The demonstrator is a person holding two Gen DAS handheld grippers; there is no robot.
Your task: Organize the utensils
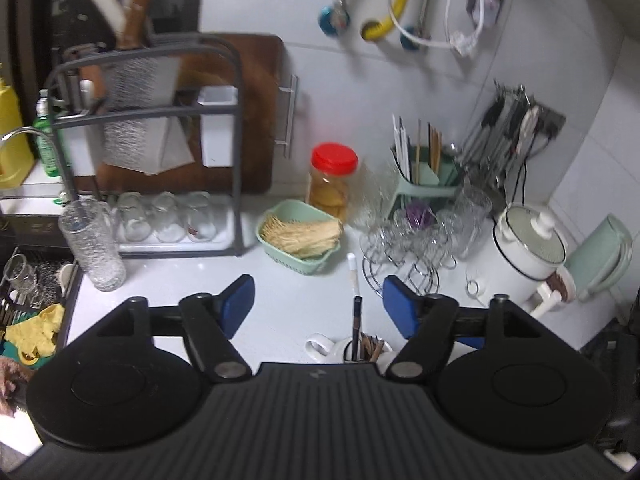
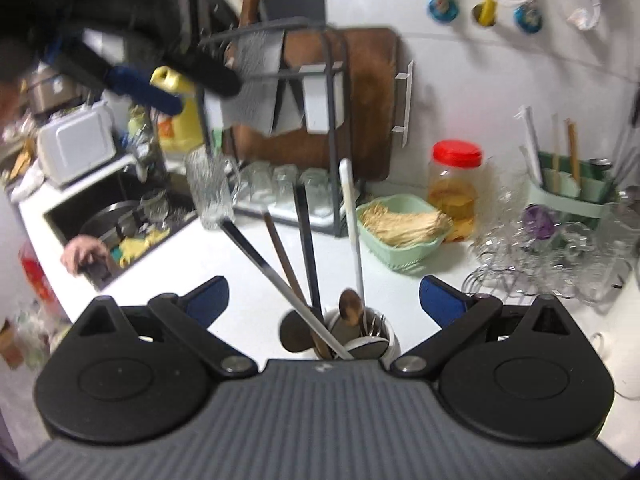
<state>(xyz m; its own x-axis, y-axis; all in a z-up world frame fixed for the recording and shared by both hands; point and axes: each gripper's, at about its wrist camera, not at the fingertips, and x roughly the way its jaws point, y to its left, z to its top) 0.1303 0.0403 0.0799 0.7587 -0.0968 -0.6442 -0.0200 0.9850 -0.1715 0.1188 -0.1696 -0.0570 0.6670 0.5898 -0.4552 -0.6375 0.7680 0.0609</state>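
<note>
Left gripper (image 1: 319, 306) wide apart, nothing between the blue pads, hovering over the white counter (image 1: 200, 280). Just under it sits a white mug (image 1: 344, 350) with utensil handles poking up, one dark handle (image 1: 356, 320) and a white-tipped one (image 1: 353, 272) most visible. Textured glass (image 1: 94, 246) stands near the sink edge at left, green basket (image 1: 298, 240) of thin sticks beyond, red-lid jar (image 1: 334, 180) behind that. Green caddy (image 1: 430, 184) with chopsticks sits at the back right.

Right gripper (image 2: 324, 298) also spread fully, empty, with the mug (image 2: 380, 346) low between its jaws but not touched. Utensils fan out of the mug: steel handle (image 2: 260, 260) leaning left, brown handle (image 2: 282, 252), dark handle (image 2: 306, 232), white handle (image 2: 352, 216), plus a wooden spoon bowl (image 2: 351, 308). Left gripper shows blurred at upper left, apart from everything.

Handling guess: utensils are stiff, light, long; steel one likely slick, so pinch mid-handle above the rim, square across the flat. Mug looks ceramic, heavier, chippable, may tip if a handle is dragged sideways, lift straight up
</note>
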